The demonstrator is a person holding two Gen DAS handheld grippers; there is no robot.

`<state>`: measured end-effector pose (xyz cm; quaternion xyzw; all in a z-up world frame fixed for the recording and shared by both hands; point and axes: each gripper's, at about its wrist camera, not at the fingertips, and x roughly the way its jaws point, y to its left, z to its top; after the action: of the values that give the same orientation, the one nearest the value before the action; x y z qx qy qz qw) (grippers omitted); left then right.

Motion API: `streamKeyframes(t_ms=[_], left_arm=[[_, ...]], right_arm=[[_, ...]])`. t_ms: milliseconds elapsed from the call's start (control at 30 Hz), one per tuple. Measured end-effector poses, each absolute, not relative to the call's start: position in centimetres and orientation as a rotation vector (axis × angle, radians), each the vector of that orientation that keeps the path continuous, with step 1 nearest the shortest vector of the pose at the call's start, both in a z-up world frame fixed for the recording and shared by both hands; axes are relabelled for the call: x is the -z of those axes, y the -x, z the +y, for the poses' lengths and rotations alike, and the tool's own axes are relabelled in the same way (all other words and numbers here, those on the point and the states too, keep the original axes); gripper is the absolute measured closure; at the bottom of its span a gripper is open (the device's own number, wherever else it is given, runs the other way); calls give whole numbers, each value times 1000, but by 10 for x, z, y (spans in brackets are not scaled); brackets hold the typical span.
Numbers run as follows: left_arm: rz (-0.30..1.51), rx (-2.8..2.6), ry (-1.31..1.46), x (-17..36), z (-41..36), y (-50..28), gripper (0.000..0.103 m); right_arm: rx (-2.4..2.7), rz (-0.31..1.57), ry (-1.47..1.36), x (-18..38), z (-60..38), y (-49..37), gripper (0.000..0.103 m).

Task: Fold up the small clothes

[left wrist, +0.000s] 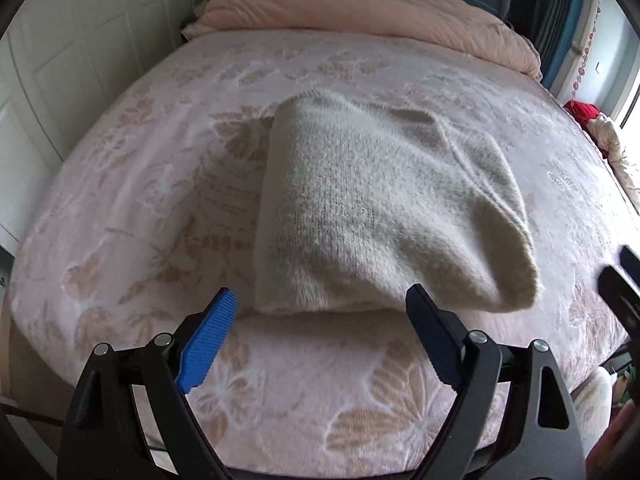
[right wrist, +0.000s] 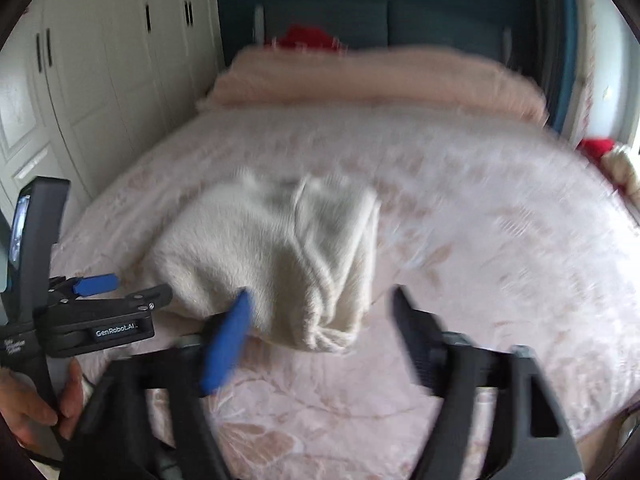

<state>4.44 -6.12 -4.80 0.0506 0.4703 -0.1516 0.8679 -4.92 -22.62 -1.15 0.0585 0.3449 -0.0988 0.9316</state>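
cream knit sweater [left wrist: 384, 204] folded, mid-bed on floral bedspread [left wrist: 140, 208] | my left gripper [left wrist: 320, 308] and right gripper [right wrist: 320, 304] both spread, empty | risk: fuzzy bundle (loose near edge) could spring open if nudged

The folded cream sweater [left wrist: 372, 208] lay on the bed [left wrist: 160, 208] toward its foot edge and was the only obstacle in the central area. Bare bedspread lay open on both sides of it and beyond it, up to the rolled pink duvet [left wrist: 360, 12], which blocked the head edge. A narrow bare strip separated the sweater from the foot edge. The left gripper [left wrist: 320, 308] stood with jaws apart over that strip; the right gripper [right wrist: 320, 300], also spread, was beside it. A white wardrobe [right wrist: 100, 80] closed off the bed's left side.
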Motion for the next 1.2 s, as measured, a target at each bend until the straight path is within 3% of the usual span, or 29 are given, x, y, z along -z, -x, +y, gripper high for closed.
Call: streamKeyframes(t_ms=[167,433,1200], left_arm=[[918,300,-93,31,-54,-19,8],[814,292,-138,29,-58,20,7],[838,230,-110,77,-39,45,5]], right_arm=[[316,624,-141,11,-231,78,10],[259,812,-239,57,-223,87,10],[348,912,-245,101,-215,97,11]])
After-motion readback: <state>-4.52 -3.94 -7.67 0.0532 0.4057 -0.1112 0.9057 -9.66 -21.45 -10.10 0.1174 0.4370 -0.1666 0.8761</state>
